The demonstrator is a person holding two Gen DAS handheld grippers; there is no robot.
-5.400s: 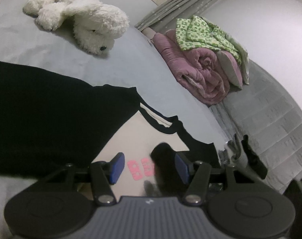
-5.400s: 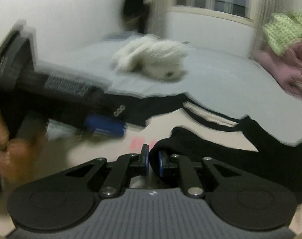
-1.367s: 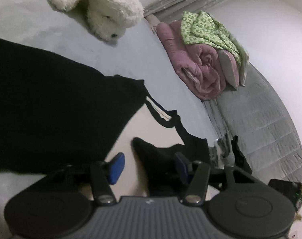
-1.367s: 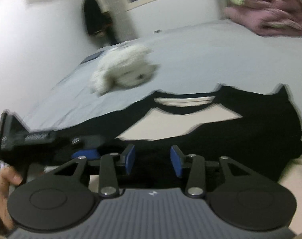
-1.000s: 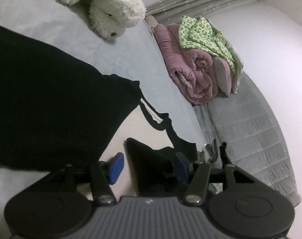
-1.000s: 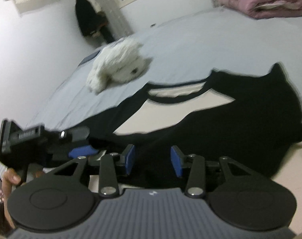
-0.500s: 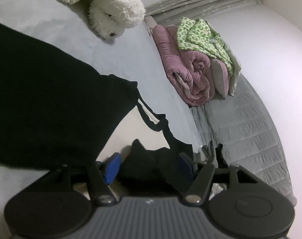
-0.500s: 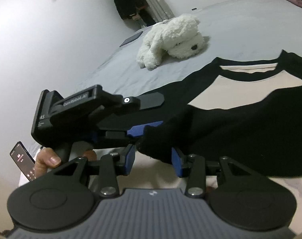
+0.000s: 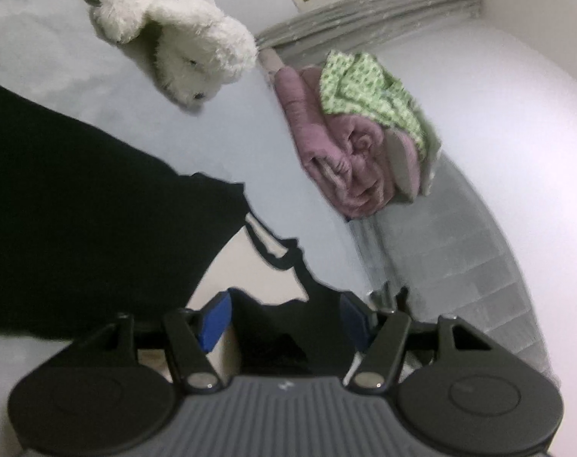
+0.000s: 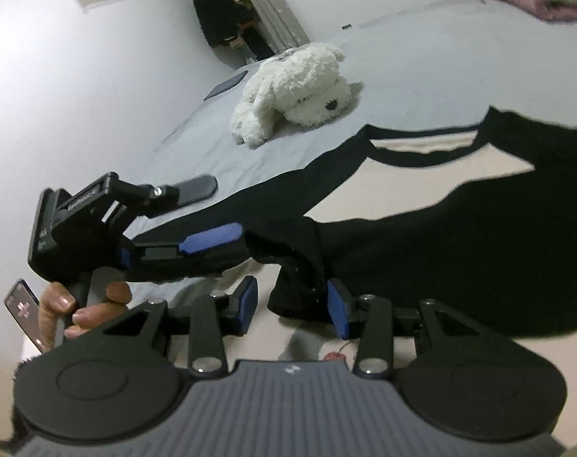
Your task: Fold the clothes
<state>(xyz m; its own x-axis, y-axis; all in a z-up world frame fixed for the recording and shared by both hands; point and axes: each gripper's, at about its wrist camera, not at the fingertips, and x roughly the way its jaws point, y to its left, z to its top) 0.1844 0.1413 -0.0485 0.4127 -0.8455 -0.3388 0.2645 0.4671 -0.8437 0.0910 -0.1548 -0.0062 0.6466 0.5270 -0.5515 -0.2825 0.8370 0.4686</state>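
Shirt [image 10: 460, 236], black with a cream front, lies spread across the middle of the bed [image 10: 422, 57], and both its sleeves are now folded in over the cream panel. Your left gripper [image 9: 284, 321] has spread a touch wider than a second ago, sleeve cuff lying loose between its pads. Your right gripper [image 10: 292, 306] stands half-open over the bunched cuff, not pinching it. Plush dog [image 10: 300, 91] sits toward the far edge.

Bare bed [image 10: 422, 49] lies free at my twelve o'clock; the plush dog [image 10: 300, 95] blocks eleven, the pink quilt roll [image 9: 338, 152] crowds the bed's edge at one.
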